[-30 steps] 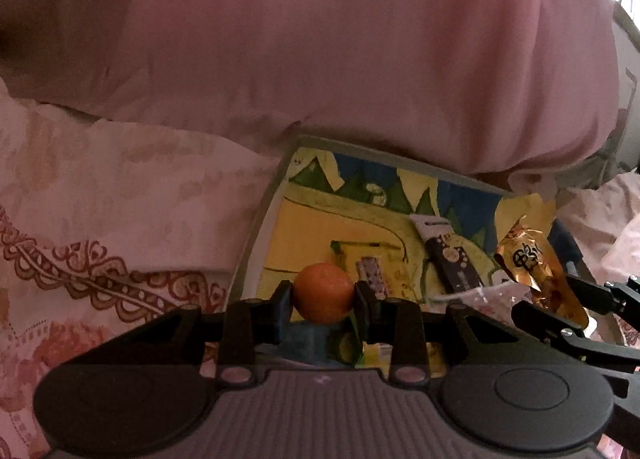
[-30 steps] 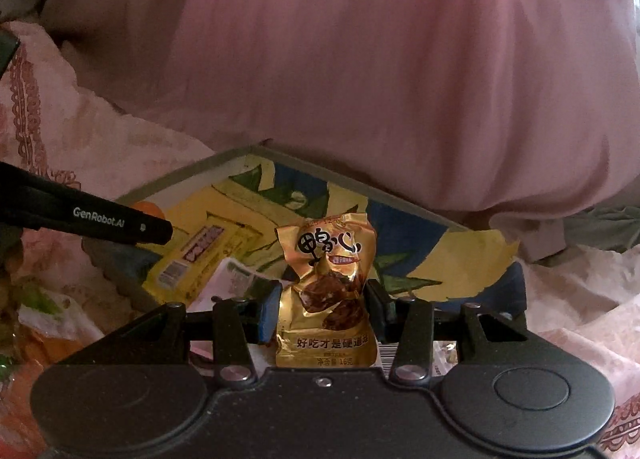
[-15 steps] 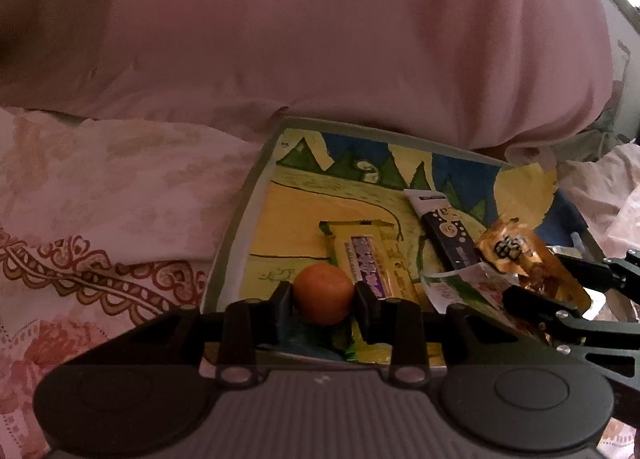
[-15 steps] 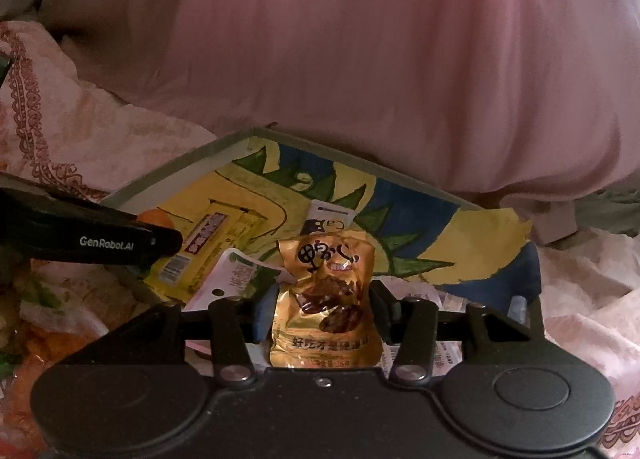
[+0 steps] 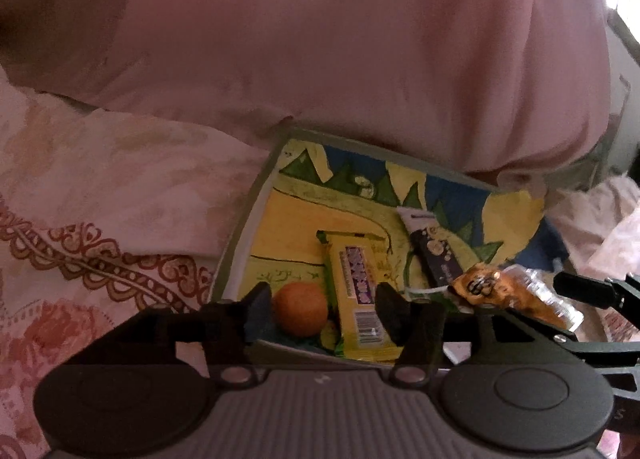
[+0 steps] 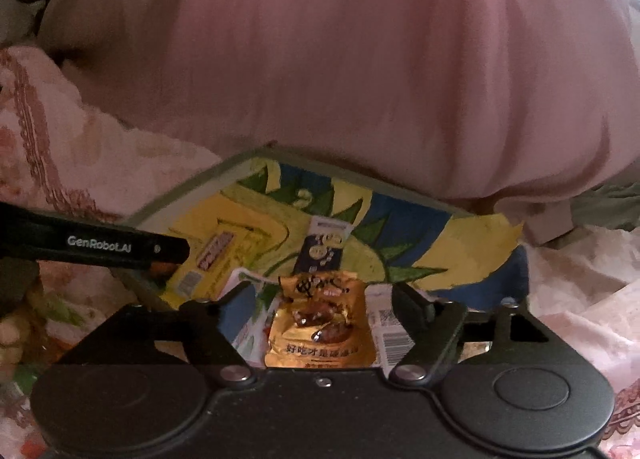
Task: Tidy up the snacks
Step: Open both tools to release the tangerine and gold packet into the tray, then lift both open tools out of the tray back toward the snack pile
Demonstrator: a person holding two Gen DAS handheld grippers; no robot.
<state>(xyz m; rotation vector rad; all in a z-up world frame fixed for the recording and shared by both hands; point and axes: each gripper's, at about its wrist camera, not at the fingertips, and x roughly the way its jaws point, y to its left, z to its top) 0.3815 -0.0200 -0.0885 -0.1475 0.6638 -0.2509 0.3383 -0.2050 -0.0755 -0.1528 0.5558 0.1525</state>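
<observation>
A painted tray (image 5: 240, 243) lies on the bed. My left gripper (image 5: 324, 313) hovers over its near edge, and its jaws are opening. An orange (image 5: 300, 309) rests on the tray between them, close to the left pad and clear of the right one. A yellow snack bar (image 5: 358, 291) and a dark sachet (image 5: 434, 255) lie beside it. My right gripper (image 6: 324, 307) is also opening. A gold snack packet (image 6: 320, 327) lies on the tray (image 6: 192, 187) between its pads, with a gap on each side.
A large pink pillow (image 5: 320, 59) rises right behind the tray. Patterned bedsheet (image 5: 100, 219) spreads to the left. A white barcoded packet (image 6: 394, 335) lies under the gold one. More snack bags (image 6: 24, 323) sit at the left edge of the right wrist view.
Both grippers' jaws have spread apart. The left one has let go of the orange and the right one of the gold packet; both things now rest on the tray.
</observation>
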